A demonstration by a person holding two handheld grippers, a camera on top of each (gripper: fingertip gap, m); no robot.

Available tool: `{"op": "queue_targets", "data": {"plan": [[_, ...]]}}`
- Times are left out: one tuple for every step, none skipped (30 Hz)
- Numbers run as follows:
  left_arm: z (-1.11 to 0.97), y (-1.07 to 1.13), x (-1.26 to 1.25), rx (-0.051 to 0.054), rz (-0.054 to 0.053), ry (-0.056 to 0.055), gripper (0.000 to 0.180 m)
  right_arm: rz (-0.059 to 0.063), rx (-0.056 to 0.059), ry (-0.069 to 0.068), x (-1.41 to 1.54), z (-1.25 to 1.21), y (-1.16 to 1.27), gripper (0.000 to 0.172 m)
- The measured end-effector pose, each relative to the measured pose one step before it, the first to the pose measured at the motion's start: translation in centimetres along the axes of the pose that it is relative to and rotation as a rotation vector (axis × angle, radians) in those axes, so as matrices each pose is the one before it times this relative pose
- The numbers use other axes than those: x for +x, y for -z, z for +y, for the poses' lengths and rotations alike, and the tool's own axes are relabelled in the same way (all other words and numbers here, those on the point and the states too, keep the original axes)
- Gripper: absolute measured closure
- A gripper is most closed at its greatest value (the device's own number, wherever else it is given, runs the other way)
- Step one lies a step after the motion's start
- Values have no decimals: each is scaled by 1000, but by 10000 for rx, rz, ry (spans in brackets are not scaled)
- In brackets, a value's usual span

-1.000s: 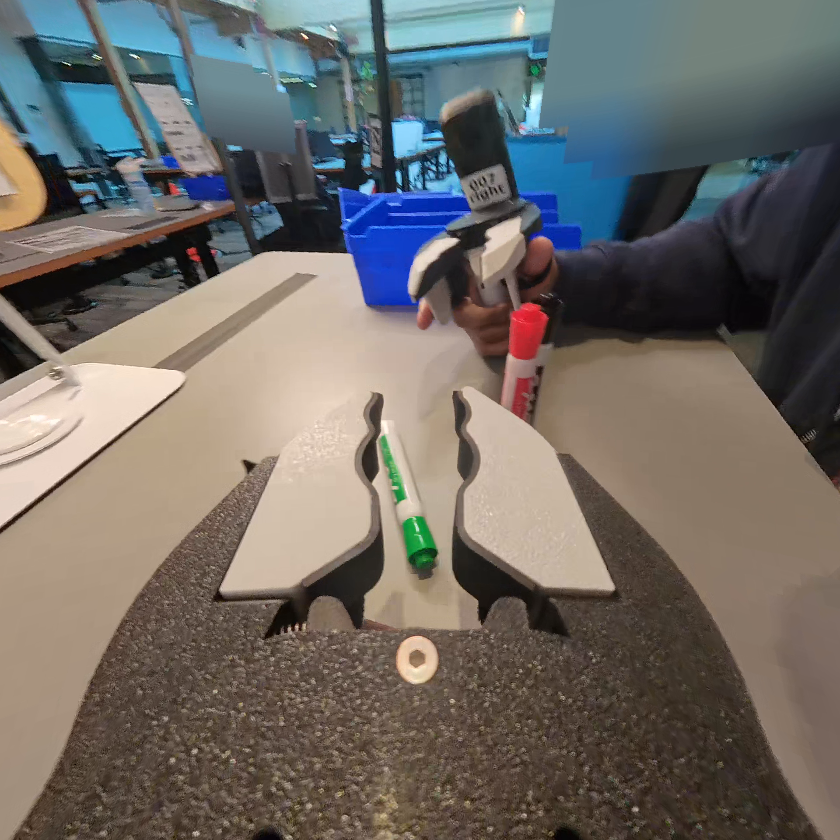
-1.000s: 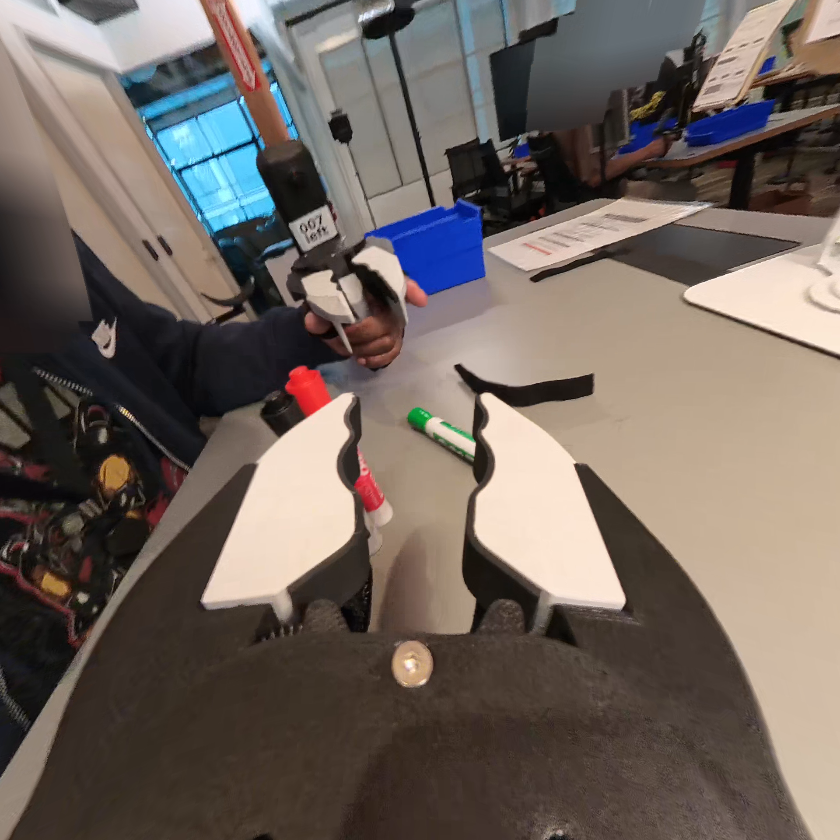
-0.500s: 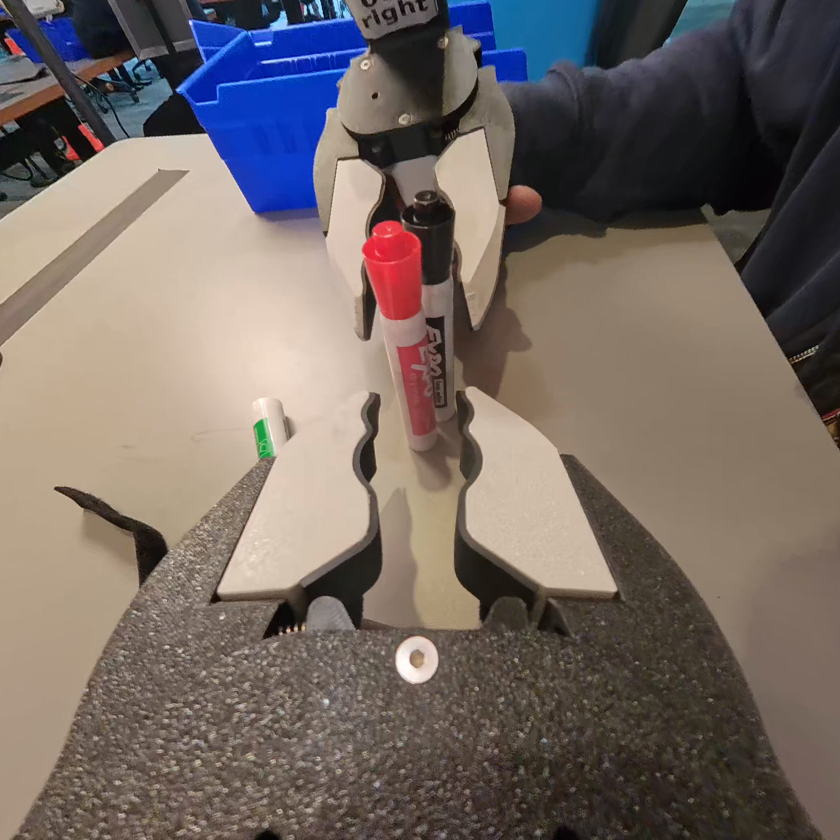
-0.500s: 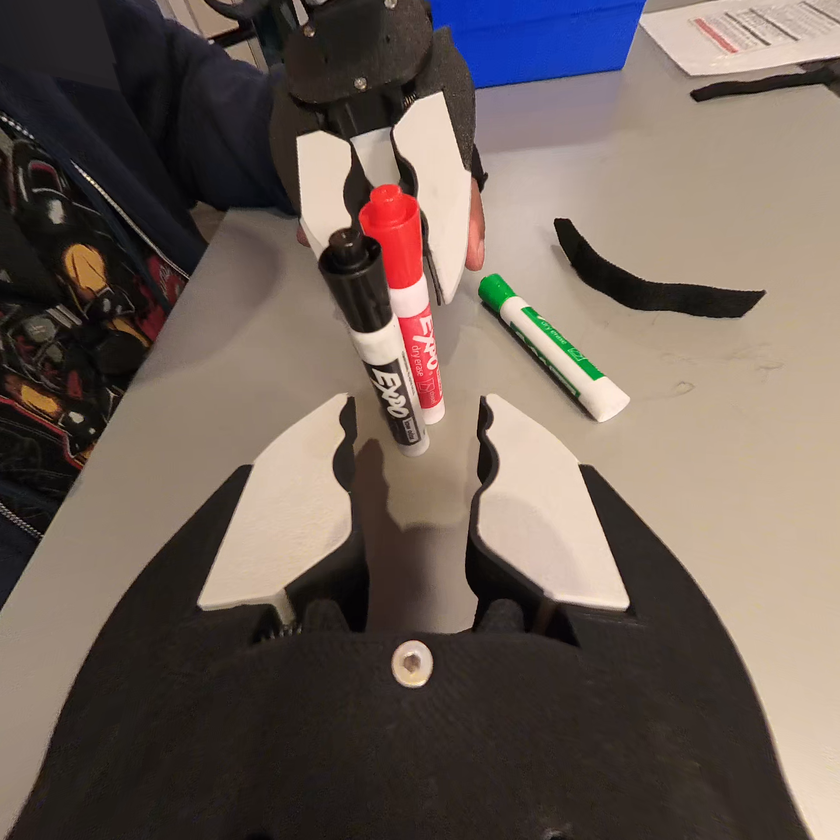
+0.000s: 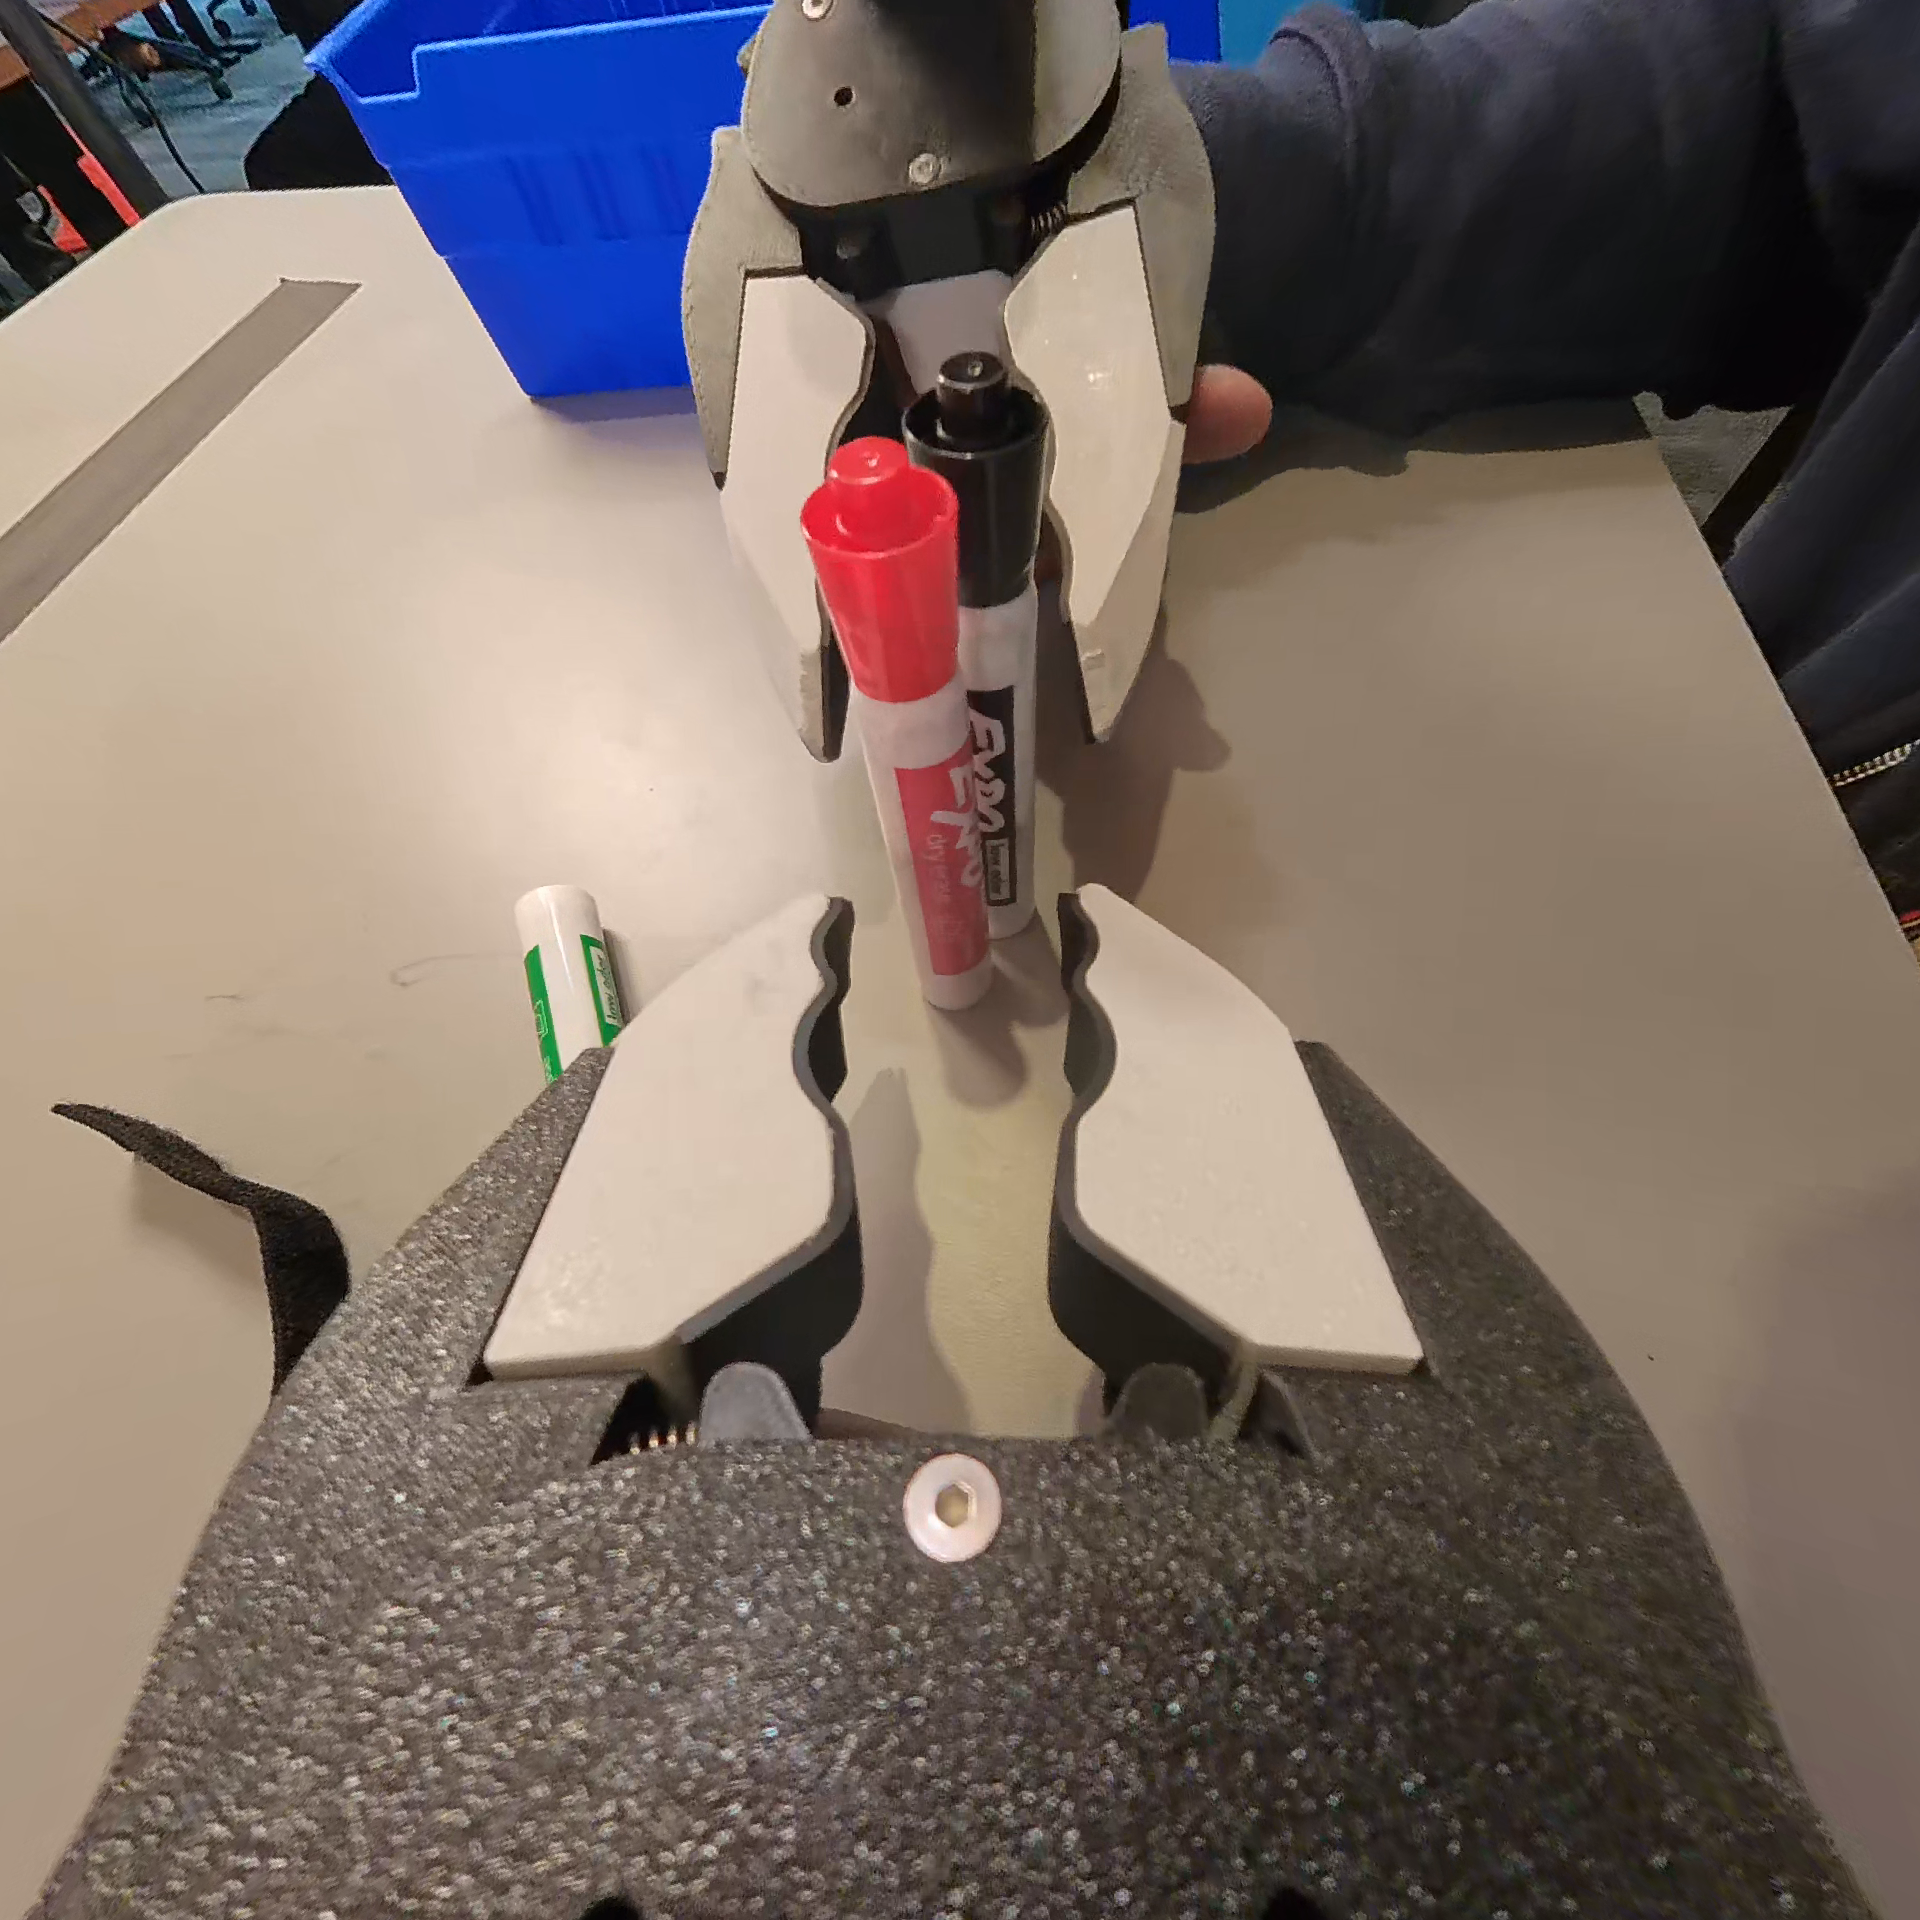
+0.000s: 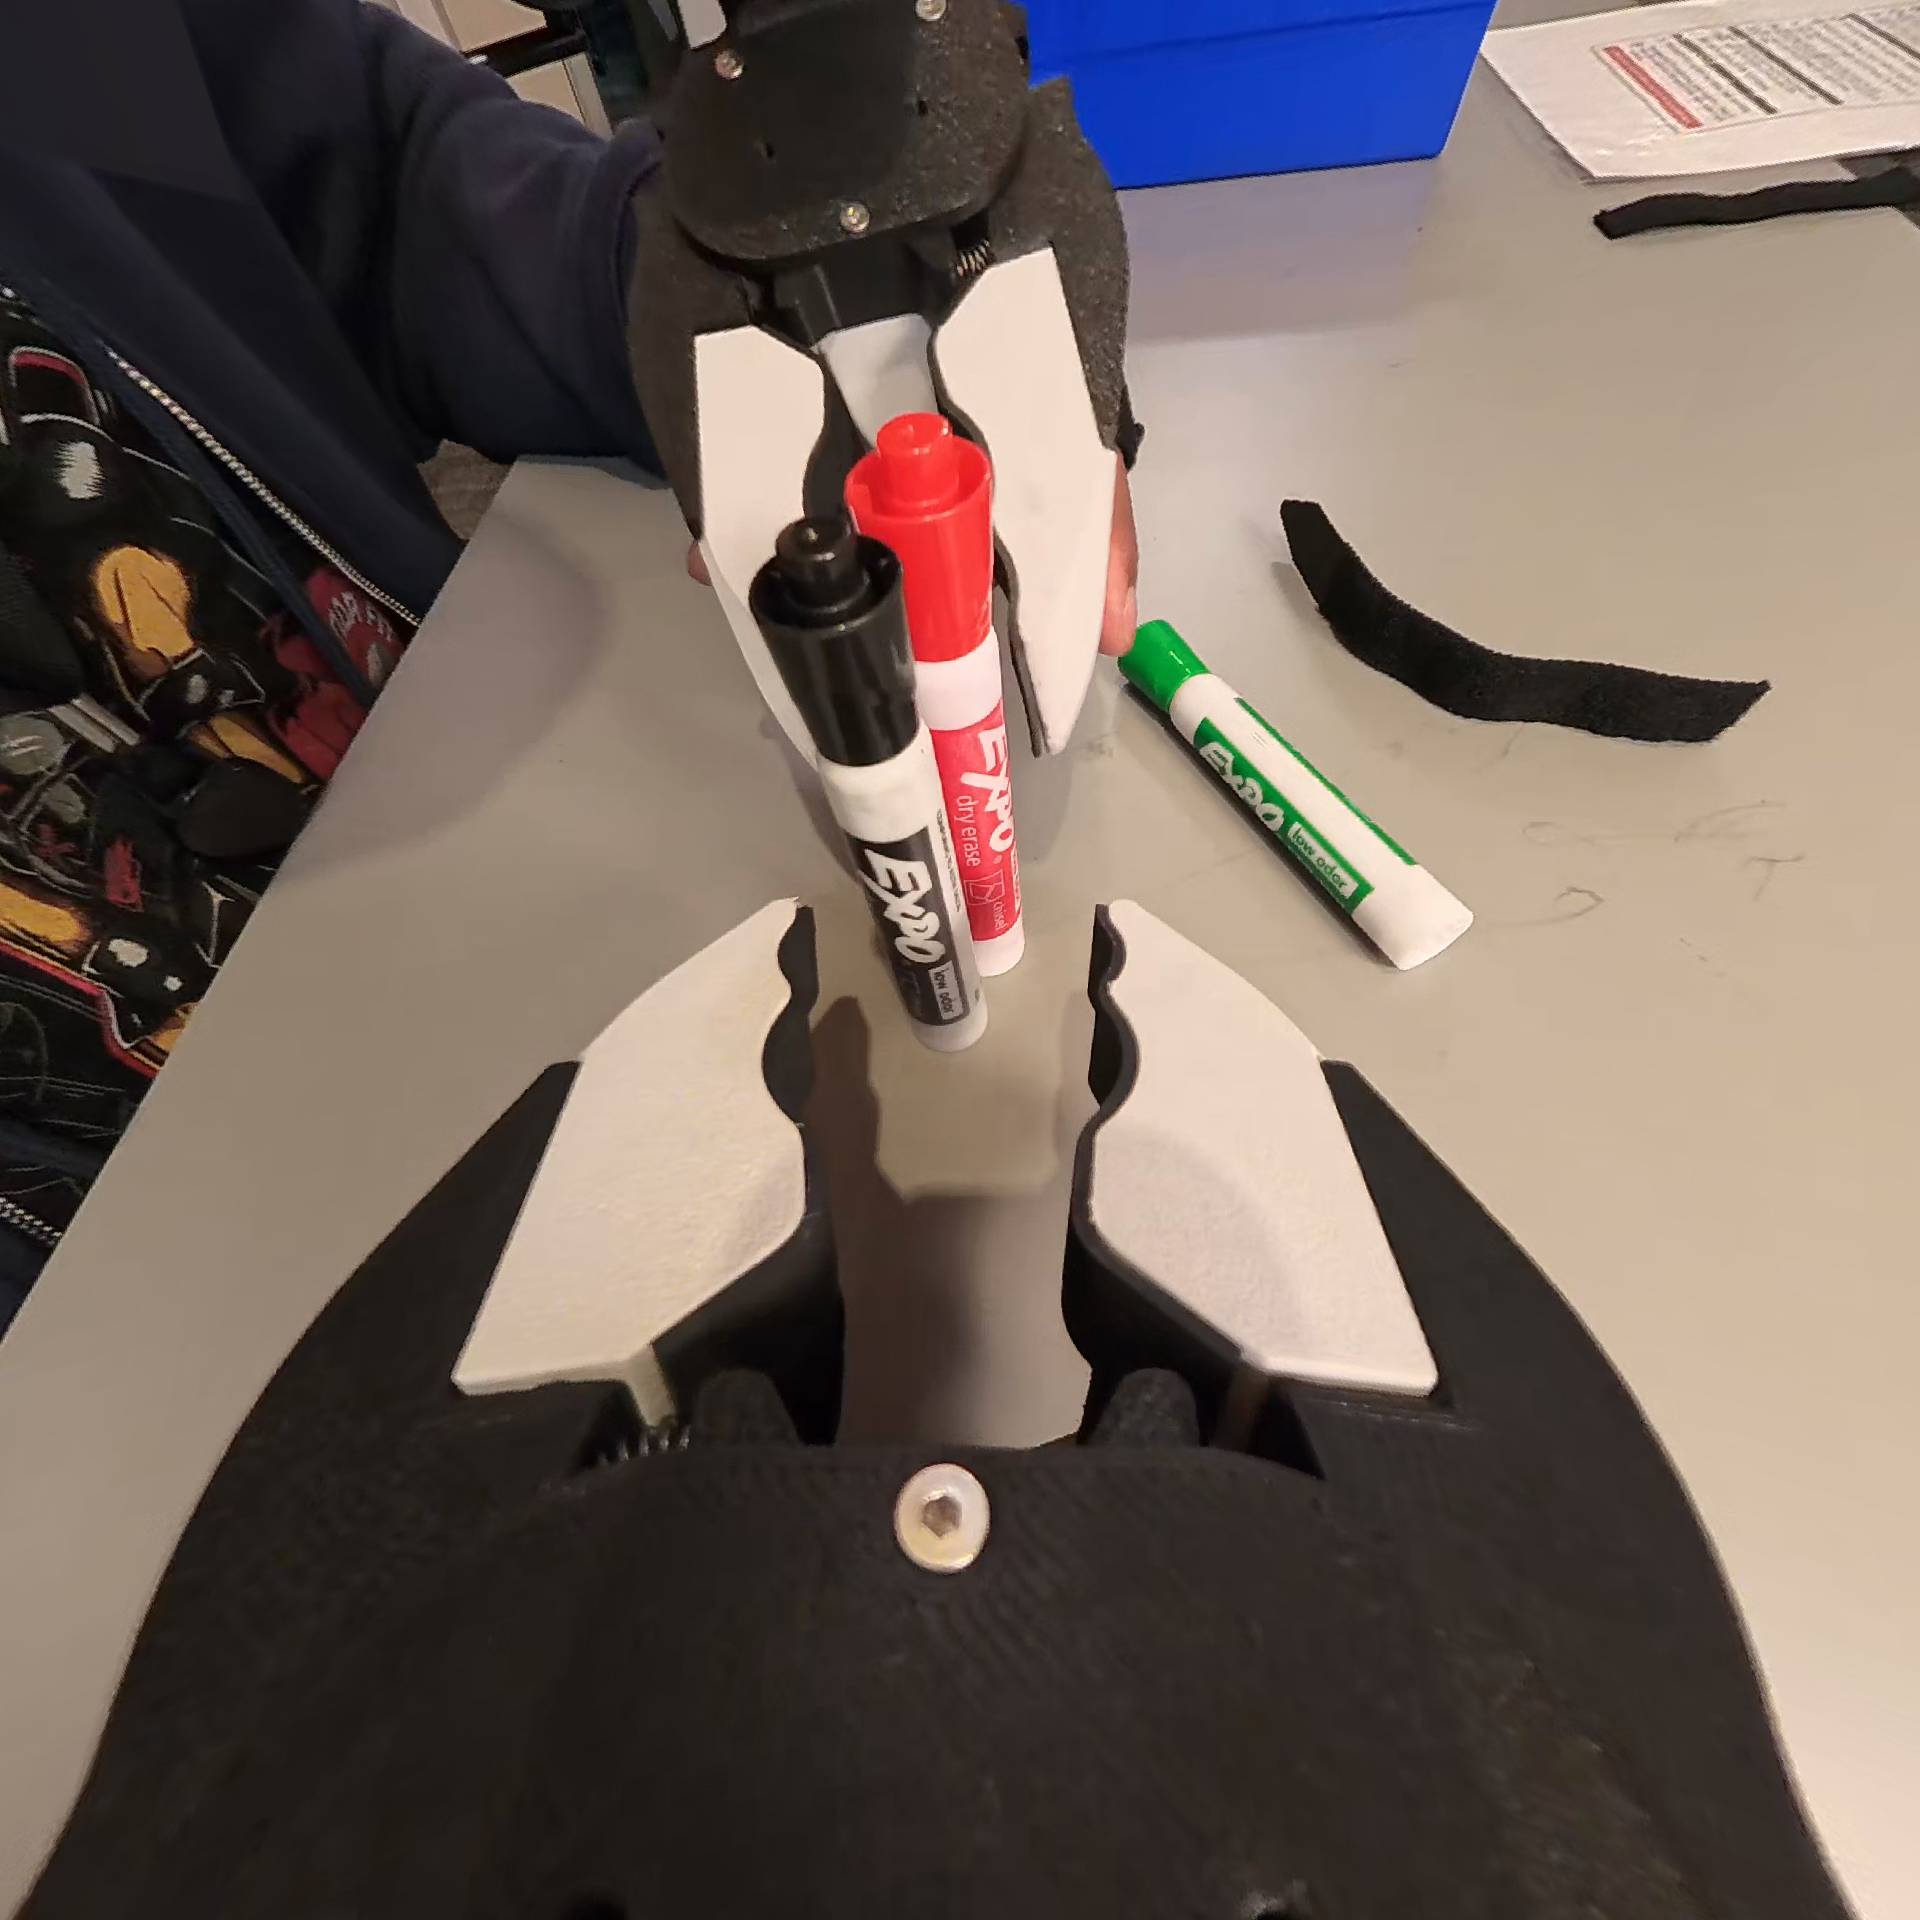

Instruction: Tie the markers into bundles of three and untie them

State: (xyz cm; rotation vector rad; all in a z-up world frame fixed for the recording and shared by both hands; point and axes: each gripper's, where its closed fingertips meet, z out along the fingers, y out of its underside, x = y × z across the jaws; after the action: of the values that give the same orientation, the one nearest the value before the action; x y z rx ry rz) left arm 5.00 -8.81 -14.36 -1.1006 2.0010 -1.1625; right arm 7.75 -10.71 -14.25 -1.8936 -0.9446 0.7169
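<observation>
A red marker (image 5: 914,748) and a black marker (image 5: 997,665) stand upright side by side on the grey table (image 5: 1455,935), caps up. My left gripper (image 5: 951,935) is open, its fingertips on either side of their bases with a gap on each side. My right gripper (image 6: 951,925) is open too, around the same pair, the black marker (image 6: 883,831) nearer and the red marker (image 6: 966,748) behind. Each gripper shows behind the markers in the other's view: the right gripper (image 5: 956,717) and the left gripper (image 6: 925,738). A green marker (image 6: 1299,810) lies flat, also seen in the left wrist view (image 5: 571,977).
A black strap (image 6: 1507,665) lies beyond the green marker, also seen in the left wrist view (image 5: 260,1247). A second strap (image 6: 1766,203) and a printed sheet (image 6: 1714,83) lie farther off. A blue bin (image 5: 561,208) stands at the table's back. A person's sleeve (image 5: 1558,208) is close. My hands' fingertips stand some 4 centimeters from each other. My left tips are roughly 4 centimeters from the red marker (image 5: 914,748).
My left gripper left the green marker and moved to the upright red and black pair. Both grippers came in around the pair from opposite sides. The left jaws opened a little wider.
</observation>
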Motion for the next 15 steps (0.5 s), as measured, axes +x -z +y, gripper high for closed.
{"op": "queue_targets", "data": {"plan": [[58, -54, 10, -53, 30, 25, 141, 10, -28, 34, -32, 36, -20, 121], [65, -73, 27, -61, 34, 12, 140, 16, -12, 45, -26, 17, -28, 121], [68, -65, 28, -61, 36, 4, 140, 25, 4, 53, -22, -12, -13, 120], [56, -74, 47, -55, 46, 1, 139, 21, 17, 62, -30, -35, -13, 120], [28, -48, 26, -34, 32, 2, 138, 15, 29, 69, -37, -53, -4, 119], [-15, -44, -1, -9, 13, 4, 138, 37, 23, 53, -21, -22, 3, 119], [-53, -44, -19, 20, -8, 5, 138, 76, 20, 38, 28, 4, 29, 118], [-85, -37, -13, 34, -7, 6, 138, 69, 49, 37, 29, -30, 66, 118], [-103, -49, 13, 44, -10, 5, 137, 69, 79, 33, 25, -72, 86, 117], [-107, -63, -1, 40, -31, 8, 137, 85, 79, 13, 68, -75, 88, 117], [-110, -67, -15, 41, -53, 15, 138, 65, 55, 0, 50, -57, 59, 117], [-111, -76, 14, 35, -52, 17, 138, 38, 13, 11, 7, 0, 21, 117], [-78, -88, 11, 16, -57, 3, 138, 35, -28, 27, -16, 36, -12, 117], [-36, -88, 37, -8, -57, -20, 138, 30, -56, 37, -20, 81, -44, 116], [13, -90, 33, -40, -58, -43, 138, 21, -83, 44, -23, 96, -87, 116]]}}
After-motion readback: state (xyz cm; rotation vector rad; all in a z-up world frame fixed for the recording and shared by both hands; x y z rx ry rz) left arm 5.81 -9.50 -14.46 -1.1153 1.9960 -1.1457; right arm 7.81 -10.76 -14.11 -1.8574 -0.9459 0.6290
